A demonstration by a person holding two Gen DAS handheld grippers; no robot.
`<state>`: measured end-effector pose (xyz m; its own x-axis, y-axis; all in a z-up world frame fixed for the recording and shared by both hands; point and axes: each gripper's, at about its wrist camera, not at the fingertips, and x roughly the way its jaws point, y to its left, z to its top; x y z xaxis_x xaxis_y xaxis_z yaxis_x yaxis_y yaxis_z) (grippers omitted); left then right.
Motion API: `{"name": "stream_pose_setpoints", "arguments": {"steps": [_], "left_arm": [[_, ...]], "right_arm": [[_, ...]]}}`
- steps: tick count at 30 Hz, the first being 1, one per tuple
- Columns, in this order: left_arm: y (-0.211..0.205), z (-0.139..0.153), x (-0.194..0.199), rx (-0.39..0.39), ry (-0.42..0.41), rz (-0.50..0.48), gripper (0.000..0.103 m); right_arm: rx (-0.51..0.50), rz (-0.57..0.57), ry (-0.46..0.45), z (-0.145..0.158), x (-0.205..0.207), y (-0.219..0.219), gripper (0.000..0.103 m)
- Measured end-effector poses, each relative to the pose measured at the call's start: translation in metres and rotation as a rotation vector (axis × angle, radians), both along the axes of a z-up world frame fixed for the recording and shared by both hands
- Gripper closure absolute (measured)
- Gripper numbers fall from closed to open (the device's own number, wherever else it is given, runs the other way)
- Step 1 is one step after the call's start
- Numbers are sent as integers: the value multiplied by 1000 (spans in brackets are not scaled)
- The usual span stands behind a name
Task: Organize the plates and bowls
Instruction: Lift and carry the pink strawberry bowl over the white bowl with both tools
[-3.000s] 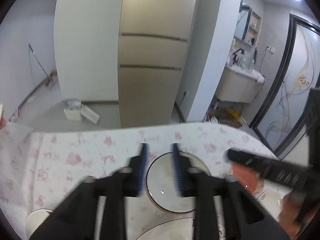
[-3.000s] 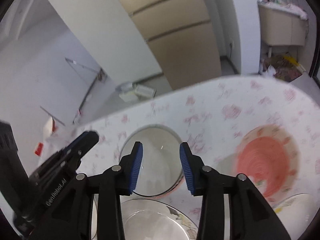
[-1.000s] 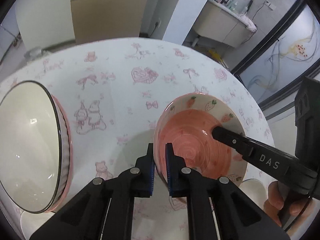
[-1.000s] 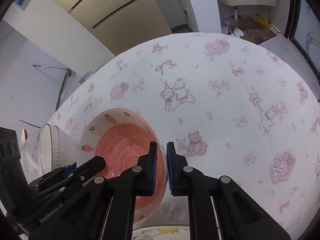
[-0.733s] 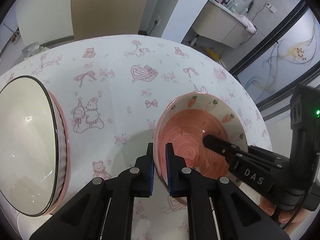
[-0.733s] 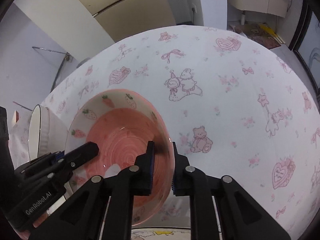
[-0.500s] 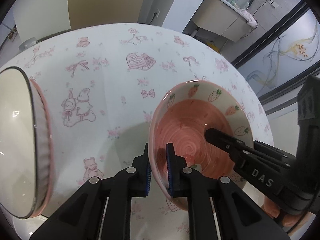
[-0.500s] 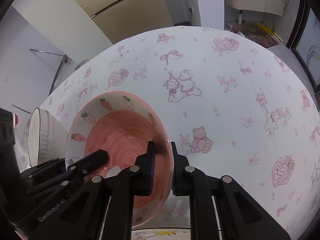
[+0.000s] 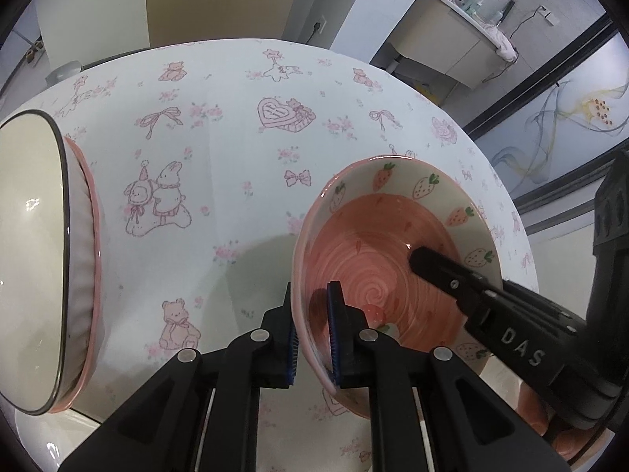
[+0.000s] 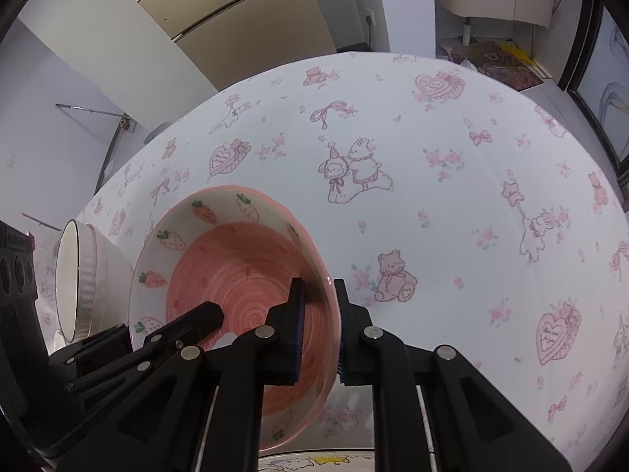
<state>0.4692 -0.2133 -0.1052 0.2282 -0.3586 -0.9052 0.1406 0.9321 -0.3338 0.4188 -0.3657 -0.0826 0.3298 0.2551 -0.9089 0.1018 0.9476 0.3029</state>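
Note:
A pink bowl (image 9: 393,251) with strawberries painted inside hangs just above the tablecloth, casting a shadow on it. My left gripper (image 9: 312,334) is shut on its left rim, one pad inside and one outside. My right gripper (image 10: 318,328) is shut on the opposite rim of the pink bowl (image 10: 236,271) in the same way. Each gripper shows in the other's view, reaching in from the side. A white ribbed bowl (image 9: 35,259) with a dark rim and pink edge stands at the left, also seen as the white bowl (image 10: 84,275) beyond the pink one.
The round table (image 10: 452,196) wears a white cloth with pink bears, hearts and bows. A plate's rim (image 10: 314,462) peeks in at the bottom edge. A white dish edge (image 9: 43,440) lies at the lower left. Cabinets and a doorway stand beyond the table.
Three seconds ago both grippers stood open above the dishes. Over the last second the pink bowl, held at both rims, has lifted slightly and tilted nearer the cameras.

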Motion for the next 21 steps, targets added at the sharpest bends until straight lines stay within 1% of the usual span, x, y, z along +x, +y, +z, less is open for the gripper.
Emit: {"name": "stream_pose_setpoints", "arguments": {"steps": [3, 4, 6, 8, 10, 15, 18, 21], "left_arm": [[2, 3, 0, 0, -13, 14, 90], [3, 7, -1, 7, -30, 18, 90], [6, 15, -2, 12, -58, 25, 90], [11, 25, -4, 1, -80, 31, 90], [16, 39, -7, -13, -116, 33, 90], [27, 75, -20, -43, -206, 39, 90], [35, 95, -27, -88, -244, 36, 90], [42, 111, -34, -83, -292, 46, 90]], "right_arm": [[-5, 1, -17, 7, -1, 2, 91], [-3, 4, -24, 9, -2, 3, 91], [24, 2, -34, 12, -2, 3, 91], [54, 1, -47, 17, -4, 2, 91], [71, -3, -80, 29, -7, 3, 92], [97, -17, -195, 70, -22, 8, 92], [118, -43, -238, 88, -30, 7, 92], [110, -24, -280, 103, -36, 14, 92]]}}
